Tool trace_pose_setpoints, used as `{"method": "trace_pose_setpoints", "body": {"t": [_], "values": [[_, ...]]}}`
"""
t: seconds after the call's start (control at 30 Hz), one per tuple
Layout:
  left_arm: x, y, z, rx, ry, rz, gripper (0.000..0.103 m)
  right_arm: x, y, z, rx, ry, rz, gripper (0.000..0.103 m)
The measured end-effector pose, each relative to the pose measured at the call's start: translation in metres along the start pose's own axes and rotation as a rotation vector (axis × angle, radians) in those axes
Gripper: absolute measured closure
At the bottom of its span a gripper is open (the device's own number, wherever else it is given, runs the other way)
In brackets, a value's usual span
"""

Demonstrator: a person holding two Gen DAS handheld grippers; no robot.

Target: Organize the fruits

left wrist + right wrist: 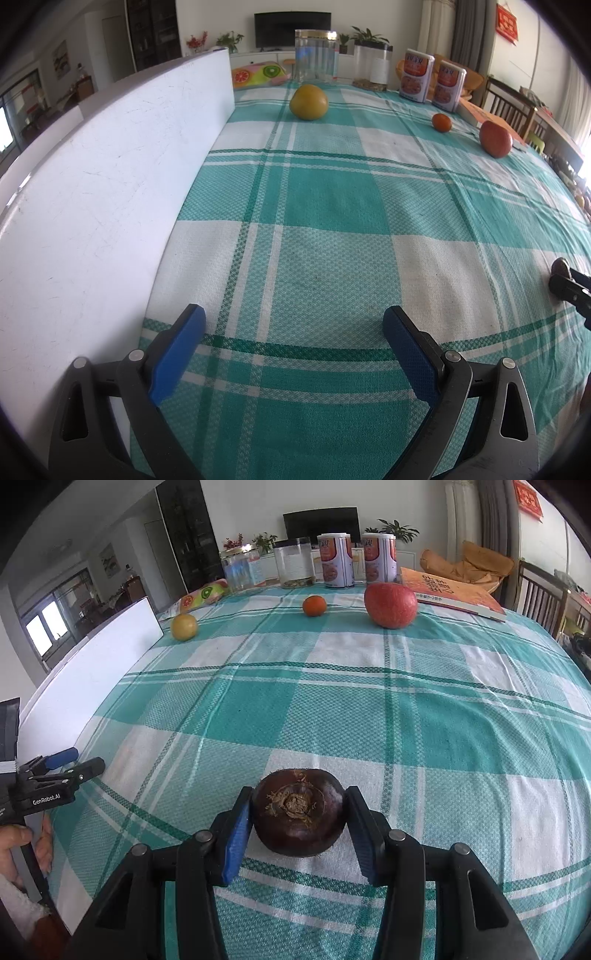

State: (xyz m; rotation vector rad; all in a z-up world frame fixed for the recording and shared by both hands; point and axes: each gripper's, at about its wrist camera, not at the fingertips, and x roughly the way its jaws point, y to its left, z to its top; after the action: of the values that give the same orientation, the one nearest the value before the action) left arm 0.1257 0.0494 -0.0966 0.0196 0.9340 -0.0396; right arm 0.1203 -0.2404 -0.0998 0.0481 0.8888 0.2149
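My right gripper (299, 794) is shut on a dark brown round fruit (300, 812), with a blue pad pressed on each side, just above the green checked tablecloth (369, 709). Farther back on the cloth lie a yellow fruit (184, 626), a small orange (314, 605) and a red apple (390, 604). In the left wrist view my left gripper (294, 313) stands open with nothing in it over the cloth, beside a white board (92, 203). The yellow fruit (308, 102), the orange (441, 122) and the apple (496, 139) are far ahead of it.
Along the far edge stand two clear jars (295, 563), two printed cans (336, 561) and an orange book (450, 590). A fruit-print pouch (258, 74) lies behind the board. Wooden chairs (543, 598) are at the right. A hand (22, 845) holds the left gripper.
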Motion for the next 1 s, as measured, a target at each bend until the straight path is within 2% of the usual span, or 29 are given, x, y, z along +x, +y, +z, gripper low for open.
{"method": "trace_pose_setpoints", "body": {"t": [0.1, 0.2, 0.3, 0.33, 0.37, 0.43, 0.5, 0.57, 0.67, 0.73, 0.87, 1.0], "values": [[0.003, -0.003, 0.007, 0.002, 0.026, -0.034, 0.006, -0.001, -0.004, 0.0, 0.031, -0.007, 0.022, 0.053], [0.01, -0.009, 0.03, -0.033, 0.058, -0.124, 0.006, -0.002, -0.007, 0.0, 0.048, -0.01, 0.04, 0.049], [0.022, -0.023, 0.058, -0.045, 0.048, -0.142, 0.006, -0.001, -0.002, 0.0, 0.029, -0.007, 0.04, 0.032], [0.027, -0.027, 0.066, -0.042, 0.05, -0.134, 0.006, -0.001, -0.002, 0.0, 0.027, -0.005, 0.026, 0.021], [0.032, -0.031, 0.074, -0.032, 0.049, -0.127, 0.006, -0.001, -0.002, 0.0, 0.032, -0.006, 0.017, 0.018], [0.039, -0.037, 0.089, -0.02, 0.036, -0.104, 0.006, -0.001, -0.006, 0.0, 0.049, -0.008, 0.024, 0.018], [0.045, -0.039, 0.103, -0.026, 0.031, -0.113, 0.006, -0.003, -0.012, -0.001, 0.076, -0.018, 0.035, 0.018], [0.05, -0.043, 0.119, 0.013, 0.032, -0.118, 0.006, -0.004, -0.018, -0.001, 0.108, -0.026, 0.047, 0.018], [0.059, -0.042, 0.145, 0.089, -0.022, -0.04, 0.006, -0.006, -0.025, -0.002, 0.142, -0.039, 0.077, 0.018], [0.078, -0.032, 0.163, 0.077, -0.015, -0.008, 0.007, -0.006, -0.026, -0.002, 0.151, -0.043, 0.085, 0.018], [0.117, -0.017, 0.196, 0.02, 0.007, 0.01, 0.007, -0.006, -0.025, -0.002, 0.153, -0.044, 0.085, 0.018], [0.141, -0.017, 0.211, 0.019, -0.008, 0.054, 0.008, -0.006, -0.025, -0.002, 0.154, -0.044, 0.081, 0.018]]}}
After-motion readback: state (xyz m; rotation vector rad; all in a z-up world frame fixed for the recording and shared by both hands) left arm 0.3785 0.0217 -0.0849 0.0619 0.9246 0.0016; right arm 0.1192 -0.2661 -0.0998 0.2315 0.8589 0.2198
